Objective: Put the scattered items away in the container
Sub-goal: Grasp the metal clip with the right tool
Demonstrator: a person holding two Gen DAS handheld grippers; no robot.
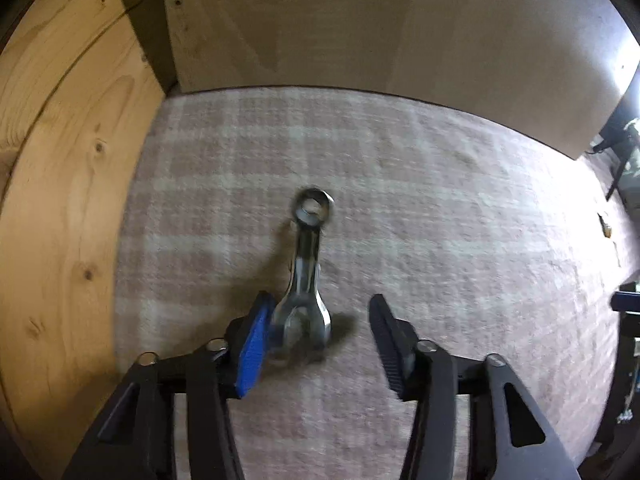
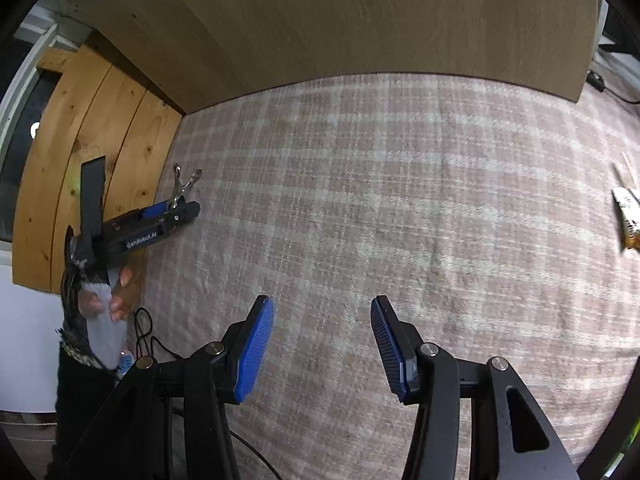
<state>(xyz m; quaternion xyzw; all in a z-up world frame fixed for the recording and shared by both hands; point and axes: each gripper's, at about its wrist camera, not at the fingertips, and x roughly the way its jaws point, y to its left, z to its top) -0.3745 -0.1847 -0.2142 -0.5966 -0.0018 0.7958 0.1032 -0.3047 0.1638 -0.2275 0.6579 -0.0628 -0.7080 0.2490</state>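
A shiny metal spring clip [image 1: 306, 264] lies on the pink checked cloth [image 1: 440, 220], ring end pointing away. My left gripper [image 1: 320, 298] points down over its wide end. The blue left pad [image 1: 256, 344] touches the clip, while a gap of cloth shows between the clip and the right pad [image 1: 390, 344], so the jaws stand open around it. In the right wrist view the same clip [image 2: 185, 182] sticks out past the left gripper [image 2: 176, 212], which a hand [image 2: 120, 296] holds. My right gripper [image 2: 322, 300] hovers open over bare cloth with nothing between its fingers.
A pine board [image 1: 60, 200] borders the cloth on the left and a brown panel [image 1: 360, 20] stands along the back. A snack packet [image 2: 626, 216] and thin wooden sticks [image 2: 628, 168] lie at the far right. Black cables [image 2: 148, 332] trail at the lower left.
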